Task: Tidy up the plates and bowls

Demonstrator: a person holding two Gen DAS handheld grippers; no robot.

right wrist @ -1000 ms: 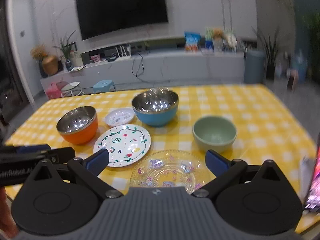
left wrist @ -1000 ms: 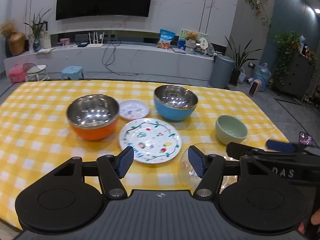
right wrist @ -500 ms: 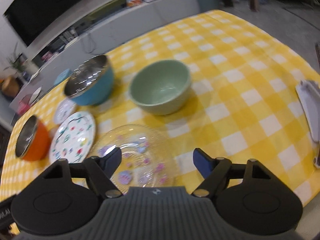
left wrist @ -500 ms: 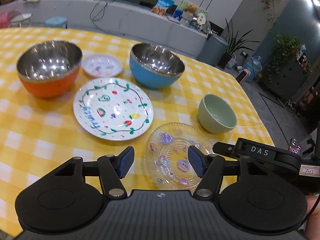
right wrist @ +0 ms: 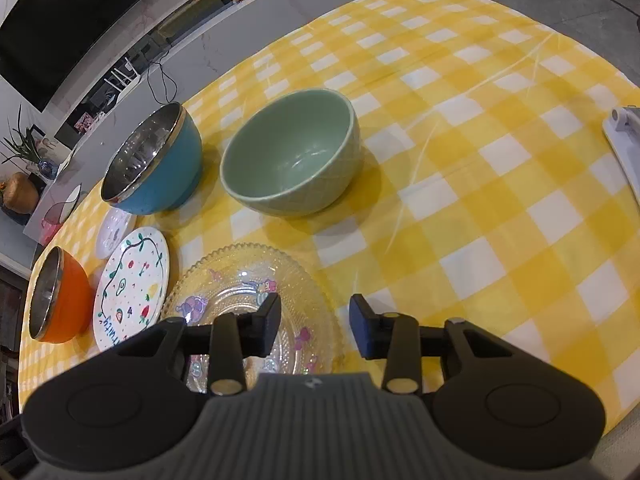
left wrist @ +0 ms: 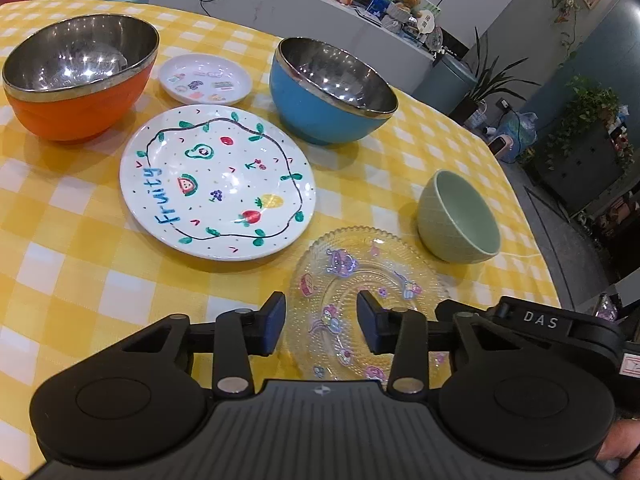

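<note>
On the yellow checked table stand an orange steel bowl [left wrist: 76, 80], a blue steel bowl [left wrist: 328, 96], a green ceramic bowl [left wrist: 458, 218], a small white saucer [left wrist: 205, 79], a large white "Fruity" plate [left wrist: 218, 182] and a clear glass plate [left wrist: 362, 300]. My left gripper [left wrist: 321, 322] is open above the glass plate's near part. My right gripper [right wrist: 314, 330] is open over the glass plate's [right wrist: 248, 288] right edge, with the green bowl [right wrist: 292, 164] ahead. Neither holds anything.
A white flat object [right wrist: 628, 148] lies at the table's right edge. The right gripper's body [left wrist: 560, 328] shows at the lower right of the left wrist view. Beyond the table are a long counter, a TV and potted plants.
Both grippers have moved forward and tilted down over the glass plate. The right gripper's jaws have narrowed. The dishes have not moved.
</note>
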